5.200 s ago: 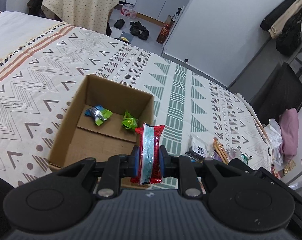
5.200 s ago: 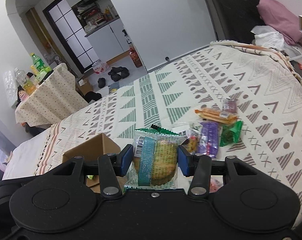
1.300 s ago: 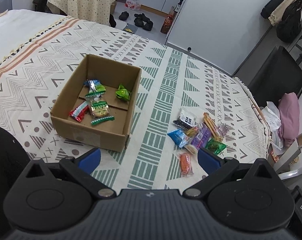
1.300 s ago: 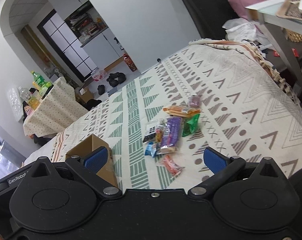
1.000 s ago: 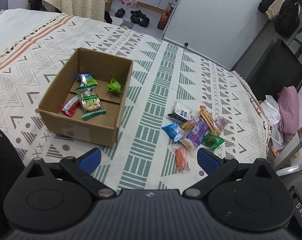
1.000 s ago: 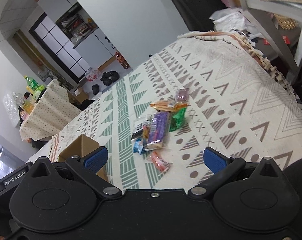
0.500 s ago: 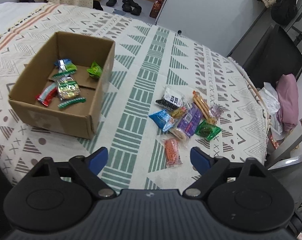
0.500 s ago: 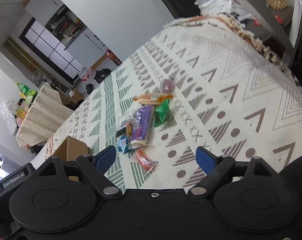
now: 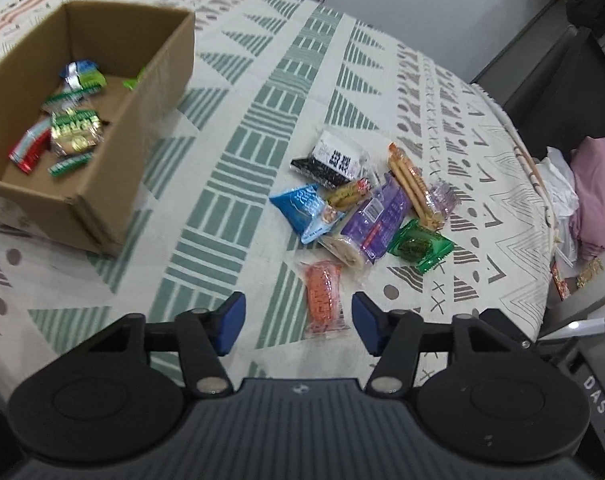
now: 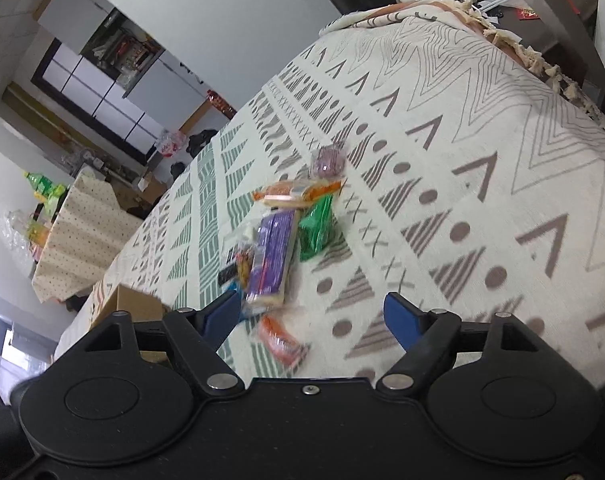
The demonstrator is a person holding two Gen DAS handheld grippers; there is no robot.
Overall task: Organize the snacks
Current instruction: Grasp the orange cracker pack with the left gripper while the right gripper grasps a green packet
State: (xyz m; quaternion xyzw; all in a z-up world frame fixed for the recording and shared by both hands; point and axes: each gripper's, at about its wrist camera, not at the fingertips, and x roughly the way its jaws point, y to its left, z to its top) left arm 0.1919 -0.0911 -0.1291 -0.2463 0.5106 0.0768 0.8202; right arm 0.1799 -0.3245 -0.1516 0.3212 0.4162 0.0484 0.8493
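While jaws close, orange snack packet (image 9: 323,297) between, untouched

The left tongs (image 9: 298,322) are black plastic, with two angular arms ending in blue pads (image 9: 230,322). Each arm pivots on a silver screw beside a round black disc, and a ribbed grey housing sits between the discs; white letters "DAS" show at its right edge. The right tongs (image 10: 312,320) match: black arms, blue pads (image 10: 398,320), silver screws, round discs, and a smooth black housing with one small screw.
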